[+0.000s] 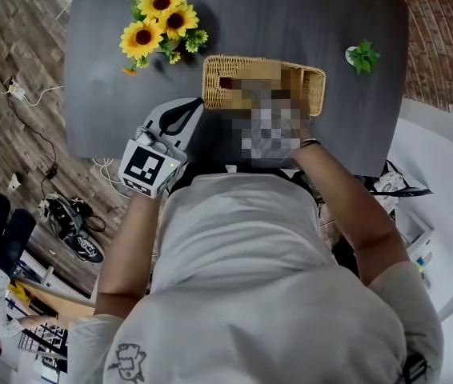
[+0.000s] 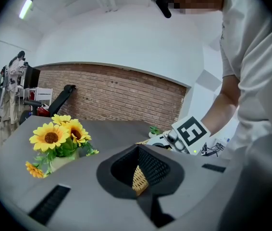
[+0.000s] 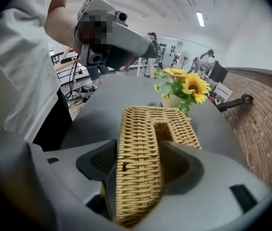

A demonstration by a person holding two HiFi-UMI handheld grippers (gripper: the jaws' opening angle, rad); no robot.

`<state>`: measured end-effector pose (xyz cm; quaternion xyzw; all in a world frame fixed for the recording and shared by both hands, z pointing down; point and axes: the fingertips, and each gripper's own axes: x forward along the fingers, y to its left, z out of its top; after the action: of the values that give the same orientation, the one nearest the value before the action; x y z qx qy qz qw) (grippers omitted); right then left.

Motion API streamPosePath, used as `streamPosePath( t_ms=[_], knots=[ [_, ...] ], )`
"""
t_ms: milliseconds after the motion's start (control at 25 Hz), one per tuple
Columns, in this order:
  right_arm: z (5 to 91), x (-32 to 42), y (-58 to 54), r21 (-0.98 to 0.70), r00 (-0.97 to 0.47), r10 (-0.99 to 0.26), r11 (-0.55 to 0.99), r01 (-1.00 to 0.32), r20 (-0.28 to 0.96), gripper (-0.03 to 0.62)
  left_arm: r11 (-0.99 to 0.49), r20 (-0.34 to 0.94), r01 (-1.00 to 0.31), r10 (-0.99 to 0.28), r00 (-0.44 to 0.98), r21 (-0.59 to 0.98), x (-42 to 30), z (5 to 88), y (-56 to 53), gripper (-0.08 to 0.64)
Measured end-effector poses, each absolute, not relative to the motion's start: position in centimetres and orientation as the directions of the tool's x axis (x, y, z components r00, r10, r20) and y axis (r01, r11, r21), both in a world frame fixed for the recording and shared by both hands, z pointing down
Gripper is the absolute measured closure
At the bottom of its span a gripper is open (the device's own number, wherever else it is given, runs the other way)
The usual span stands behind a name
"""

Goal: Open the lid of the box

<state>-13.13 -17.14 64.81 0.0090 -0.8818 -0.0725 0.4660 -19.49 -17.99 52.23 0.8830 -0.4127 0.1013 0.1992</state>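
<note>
A woven wicker box (image 1: 234, 74) with a slot in its lid lies on the dark grey table (image 1: 306, 14). In the right gripper view, my right gripper (image 3: 141, 148) points steeply down over the box (image 3: 141, 129). Its jaws stand wide, one at the outer side and one at the slot, and I see no pad pressing. A mosaic patch hides this gripper in the head view. My left gripper (image 1: 197, 106) is at the box's left end with its tips together. In its own view, wicker (image 2: 138, 179) shows through the gap behind the left gripper's (image 2: 138, 148) tips.
A bunch of sunflowers (image 1: 162, 22) stands at the table's back left, close to the box. A small green plant (image 1: 362, 56) sits at the right. The table's near edge is by my body. Cables and shoes lie on the floor to the left.
</note>
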Motion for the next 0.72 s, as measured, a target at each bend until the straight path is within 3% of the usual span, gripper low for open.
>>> streamPosePath(
  t_ms=[280,720],
  knots=[
    [65.0,-13.1,-17.3,0.153,-0.559,-0.089,0.986,0.069,0.824,0.331,-0.575,0.338,-0.771,-0.693,0.637,0.273,-20.0,52.2,-18.0,0.549],
    [61.0,-13.5,-17.7,0.001,-0.582,0.042,0.997,0.073,0.812,0.345,-0.590,0.335,-0.761,-0.683,0.649,0.272,-20.7,51.5,-18.8,0.549]
  ],
)
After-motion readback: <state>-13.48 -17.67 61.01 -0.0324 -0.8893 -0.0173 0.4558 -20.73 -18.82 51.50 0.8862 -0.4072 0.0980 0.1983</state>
